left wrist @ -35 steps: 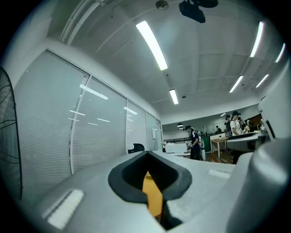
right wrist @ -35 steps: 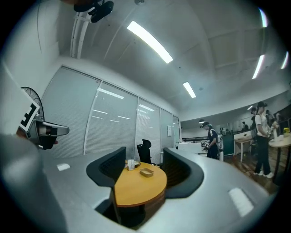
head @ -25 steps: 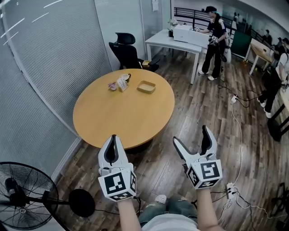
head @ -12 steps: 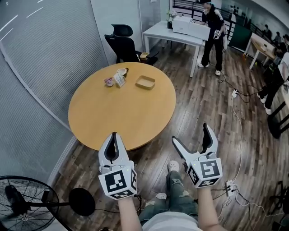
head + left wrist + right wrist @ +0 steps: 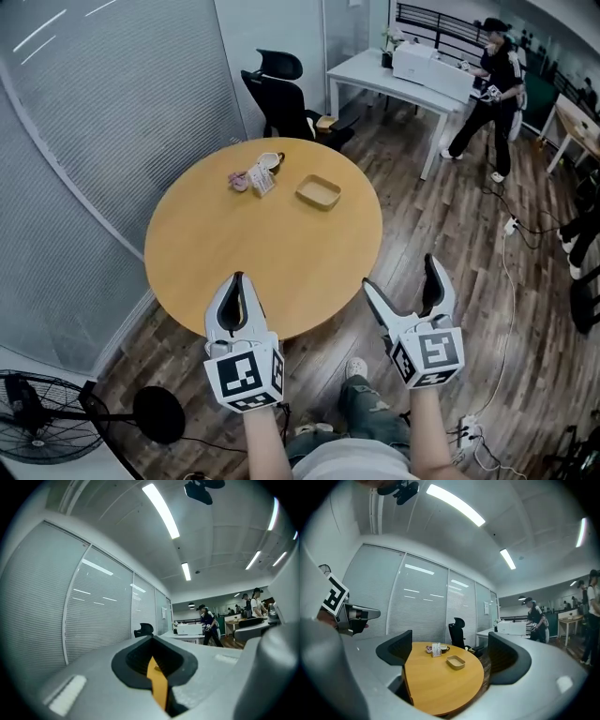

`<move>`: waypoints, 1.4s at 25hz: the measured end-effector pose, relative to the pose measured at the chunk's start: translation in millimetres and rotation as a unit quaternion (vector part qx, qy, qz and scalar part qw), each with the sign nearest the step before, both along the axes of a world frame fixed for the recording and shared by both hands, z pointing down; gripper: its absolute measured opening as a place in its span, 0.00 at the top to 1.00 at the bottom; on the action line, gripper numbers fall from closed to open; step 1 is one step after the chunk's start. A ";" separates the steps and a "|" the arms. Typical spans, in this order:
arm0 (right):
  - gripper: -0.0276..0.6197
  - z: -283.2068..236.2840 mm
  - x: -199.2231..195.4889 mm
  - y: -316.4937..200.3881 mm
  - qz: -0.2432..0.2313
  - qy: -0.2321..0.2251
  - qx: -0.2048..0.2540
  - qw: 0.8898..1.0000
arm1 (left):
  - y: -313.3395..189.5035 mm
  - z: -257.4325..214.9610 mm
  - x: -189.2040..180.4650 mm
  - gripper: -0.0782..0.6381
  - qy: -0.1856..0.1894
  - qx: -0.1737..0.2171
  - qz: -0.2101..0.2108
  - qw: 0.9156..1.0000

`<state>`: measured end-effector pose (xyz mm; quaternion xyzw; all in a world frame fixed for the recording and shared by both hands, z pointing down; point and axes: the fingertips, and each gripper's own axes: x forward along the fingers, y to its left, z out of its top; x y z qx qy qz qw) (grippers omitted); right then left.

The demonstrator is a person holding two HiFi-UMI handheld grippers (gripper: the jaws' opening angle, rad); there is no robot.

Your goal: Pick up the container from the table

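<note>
A shallow tan container [image 5: 319,192] lies on the far part of the round wooden table [image 5: 244,262]; the right gripper view shows the container [image 5: 455,662] well ahead between the jaws. My left gripper [image 5: 236,289] is shut and empty over the table's near edge. My right gripper [image 5: 403,286] is open and empty, held off the table's near right side over the floor. Both are far from the container.
A small cup [image 5: 270,160], a card [image 5: 262,181] and a pink item [image 5: 237,180] sit at the table's far side. A black office chair [image 5: 286,94] stands behind. A white desk [image 5: 394,80] with a printer, a person [image 5: 487,94], a fan [image 5: 37,417] and floor cables [image 5: 511,253] surround.
The view has shifted: the table now sits closer under the grippers and more to the right. Both grippers keep their poses, left shut, right open.
</note>
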<state>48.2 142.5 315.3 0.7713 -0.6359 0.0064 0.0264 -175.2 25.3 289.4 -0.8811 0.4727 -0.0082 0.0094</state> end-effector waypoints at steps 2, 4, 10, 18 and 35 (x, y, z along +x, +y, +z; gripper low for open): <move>0.17 -4.0 18.8 -21.4 -0.014 0.002 0.000 1.000 | -16.3 -2.9 16.1 0.89 0.000 0.000 -0.013 1.000; 0.18 -7.2 39.4 -41.1 -0.025 0.005 0.001 1.000 | -31.2 -5.0 33.4 0.89 0.001 0.000 -0.025 1.000; 0.20 -7.6 97.3 -91.6 -0.050 0.011 0.000 0.999 | -70.4 -5.0 83.8 0.89 0.003 0.000 -0.053 0.999; 0.23 5.4 139.1 -136.9 -0.076 0.000 -0.005 0.997 | -103.3 4.9 122.4 0.89 -0.009 -0.008 -0.078 0.997; 0.26 46.6 169.4 -231.1 -0.105 -0.016 -0.041 0.994 | -185.7 45.2 160.2 0.89 -0.034 -0.044 -0.089 0.995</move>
